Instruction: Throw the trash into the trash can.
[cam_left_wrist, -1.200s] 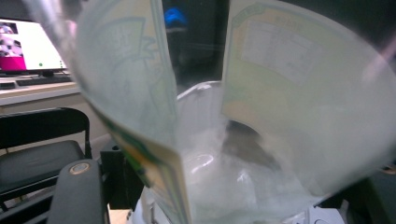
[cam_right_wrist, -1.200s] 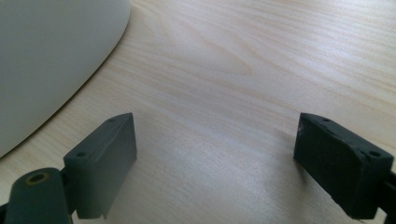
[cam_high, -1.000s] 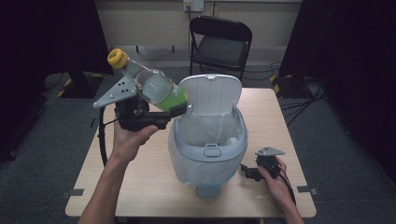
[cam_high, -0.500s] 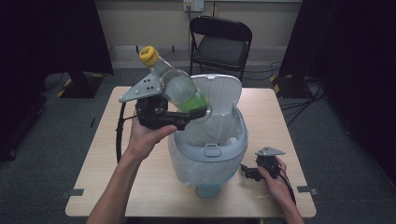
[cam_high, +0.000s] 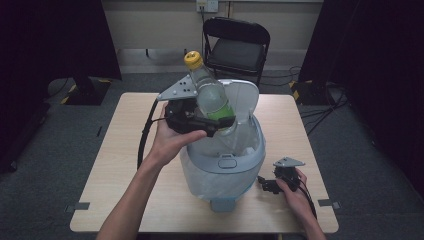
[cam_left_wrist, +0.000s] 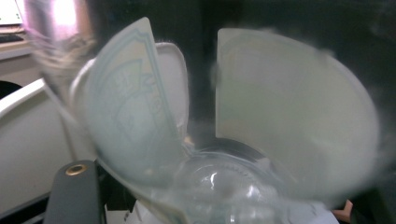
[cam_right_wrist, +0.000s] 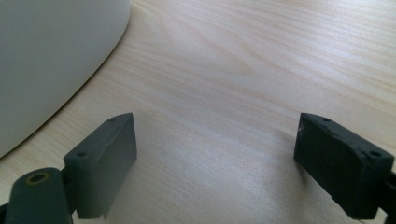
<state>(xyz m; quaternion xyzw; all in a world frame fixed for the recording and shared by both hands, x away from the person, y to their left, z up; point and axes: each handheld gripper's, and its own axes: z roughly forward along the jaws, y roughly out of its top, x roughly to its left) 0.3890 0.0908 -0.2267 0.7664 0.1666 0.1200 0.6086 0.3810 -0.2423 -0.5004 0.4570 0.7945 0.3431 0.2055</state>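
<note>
Bottle (cam_high: 210, 95) in left gripper (cam_high: 220, 121) over bin (cam_high: 222, 165)

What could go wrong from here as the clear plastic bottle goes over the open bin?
1. The clear plastic bottle with yellow cap, clamped low in the left gripper, stands tilted and top-heavy; it could pivot or slip.
2. It is close to the raised lid of the pale blue-grey bin and may knock it.
3. The right gripper rests open on the table, so nothing steadies the bin.
</note>
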